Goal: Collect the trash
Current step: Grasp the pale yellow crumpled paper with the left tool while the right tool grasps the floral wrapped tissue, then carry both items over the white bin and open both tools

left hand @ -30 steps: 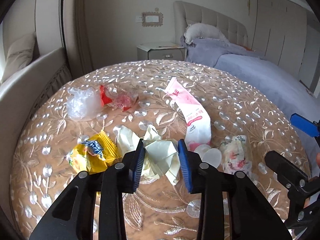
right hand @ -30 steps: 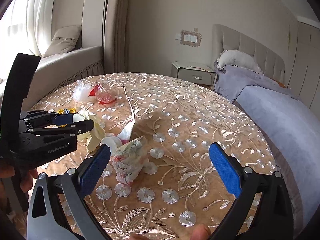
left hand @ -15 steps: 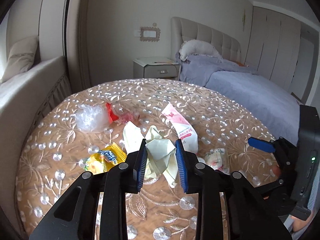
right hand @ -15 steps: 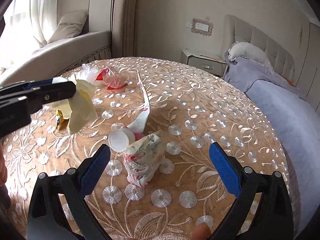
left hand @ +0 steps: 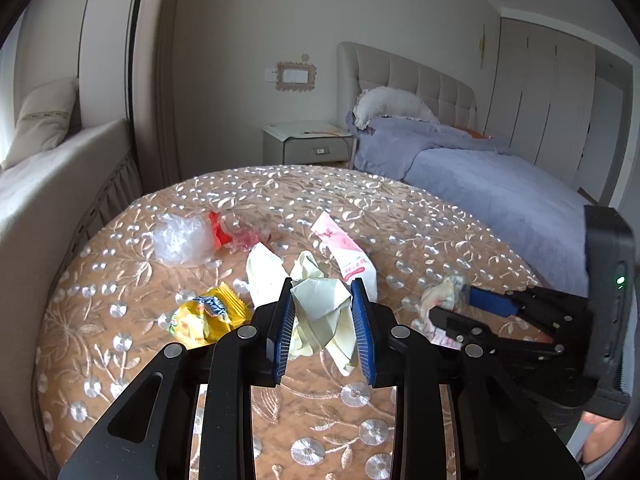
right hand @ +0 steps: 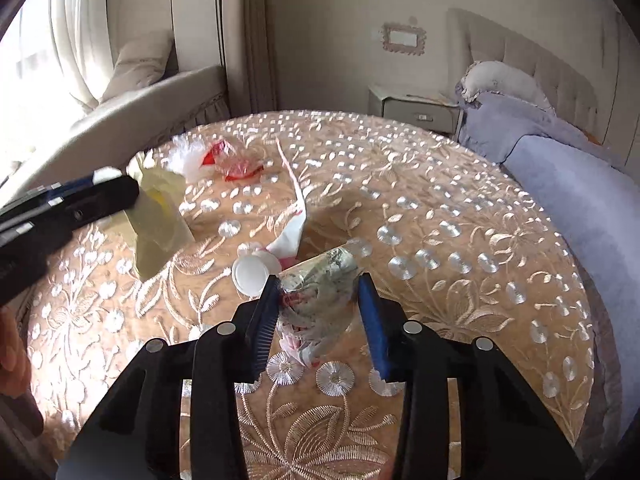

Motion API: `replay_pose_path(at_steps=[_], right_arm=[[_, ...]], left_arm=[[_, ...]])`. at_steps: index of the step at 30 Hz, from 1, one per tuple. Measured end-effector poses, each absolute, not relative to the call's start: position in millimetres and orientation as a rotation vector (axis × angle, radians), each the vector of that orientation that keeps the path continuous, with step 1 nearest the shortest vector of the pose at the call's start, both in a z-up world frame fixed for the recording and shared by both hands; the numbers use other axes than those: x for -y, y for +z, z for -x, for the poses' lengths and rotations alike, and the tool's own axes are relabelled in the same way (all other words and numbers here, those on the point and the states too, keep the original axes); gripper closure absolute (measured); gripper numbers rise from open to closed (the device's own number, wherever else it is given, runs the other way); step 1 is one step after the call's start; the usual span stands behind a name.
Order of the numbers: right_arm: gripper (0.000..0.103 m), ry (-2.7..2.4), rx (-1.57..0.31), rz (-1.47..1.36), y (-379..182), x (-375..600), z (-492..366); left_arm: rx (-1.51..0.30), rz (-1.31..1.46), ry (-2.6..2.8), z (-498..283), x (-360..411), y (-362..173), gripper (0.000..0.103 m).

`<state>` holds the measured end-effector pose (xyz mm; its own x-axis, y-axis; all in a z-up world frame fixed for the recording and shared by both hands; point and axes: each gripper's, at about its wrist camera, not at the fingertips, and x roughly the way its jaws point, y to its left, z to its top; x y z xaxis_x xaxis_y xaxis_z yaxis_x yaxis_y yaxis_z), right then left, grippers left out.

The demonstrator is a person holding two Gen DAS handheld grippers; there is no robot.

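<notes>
A crumpled pale yellow paper [left hand: 320, 312] hangs clear of the round table [left hand: 120, 360], and my left gripper [left hand: 322, 292] is shut on it. The right wrist view shows the same left gripper [right hand: 96, 196] and paper [right hand: 160, 216] at the left. My right gripper [right hand: 318, 284] is low over the table, its jaws closing around a crumpled printed plastic wrapper [right hand: 316, 296]. Both pads touch the wrapper's sides. In the left wrist view the right gripper [left hand: 460, 312] reaches in from the right, with the wrapper [left hand: 440, 298] at its tips.
On the cloth lie a yellow snack packet [left hand: 208, 316], a clear plastic bag [left hand: 180, 236], a red wrapper [left hand: 236, 234], a pink-and-white pouch [left hand: 352, 260], a second pale paper [left hand: 262, 272] and a white lid [right hand: 250, 274]. A sofa [left hand: 48, 184] stands left, a bed [left hand: 500, 184] right.
My left gripper has risen with the yellow paper off the table. The right gripper's jaws have gone from wide open to close around the printed wrapper.
</notes>
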<state>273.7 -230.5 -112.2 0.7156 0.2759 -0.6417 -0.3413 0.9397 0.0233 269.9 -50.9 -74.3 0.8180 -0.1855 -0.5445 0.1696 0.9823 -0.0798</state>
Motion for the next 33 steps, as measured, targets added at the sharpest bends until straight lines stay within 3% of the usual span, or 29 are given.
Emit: replay_pose_path(at_steps=[12,33], right_arm=[[0.062,0.165,-0.410,0.050,-29.8,315.3,-182.1],[0.062,-0.188,-0.419,-0.041,-57.7,472.7,-101.9]], left_arm=[[-0.518,-0.013,-0.374,-238.0,138.3,-50.9,0.076],[-0.570,-0.186,-0.763,-195.4,370.8,-86.5,0.075]])
